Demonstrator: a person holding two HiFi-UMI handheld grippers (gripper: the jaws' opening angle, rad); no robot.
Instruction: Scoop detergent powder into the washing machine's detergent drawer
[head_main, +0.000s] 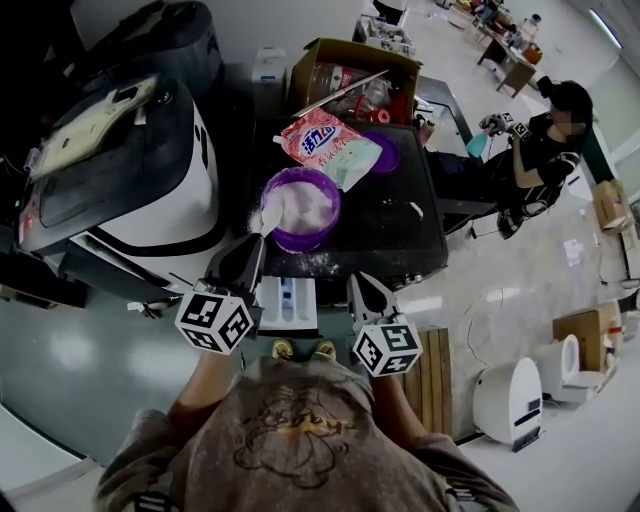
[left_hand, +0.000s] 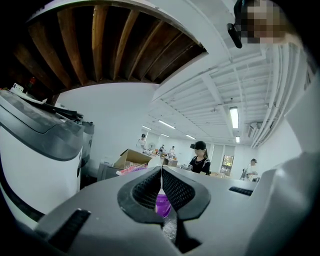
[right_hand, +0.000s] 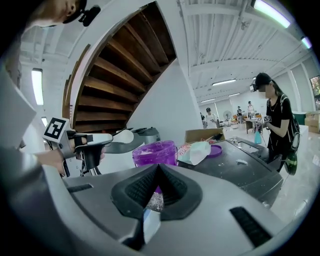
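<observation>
A purple bowl (head_main: 318, 205) of white detergent powder stands on the black machine top (head_main: 400, 225). My left gripper (head_main: 258, 240) is shut on a white spoon (head_main: 270, 214), and the spoon's head is at the bowl's near-left rim. In the left gripper view the spoon (left_hand: 153, 161) pokes up past the closed pads, with the bowl (left_hand: 163, 205) behind. The white detergent drawer (head_main: 287, 300) stands pulled out below the bowl, between both grippers. My right gripper (head_main: 362, 283) is shut and holds nothing, just right of the drawer. A pink detergent bag (head_main: 325, 145) lies behind the bowl.
A purple lid (head_main: 386, 152) lies right of the bag, with a cardboard box (head_main: 355, 75) behind it. A white and black machine (head_main: 120, 170) stands at the left. A person in black (head_main: 545, 140) is at the far right. Spilled powder dots the top near the bowl.
</observation>
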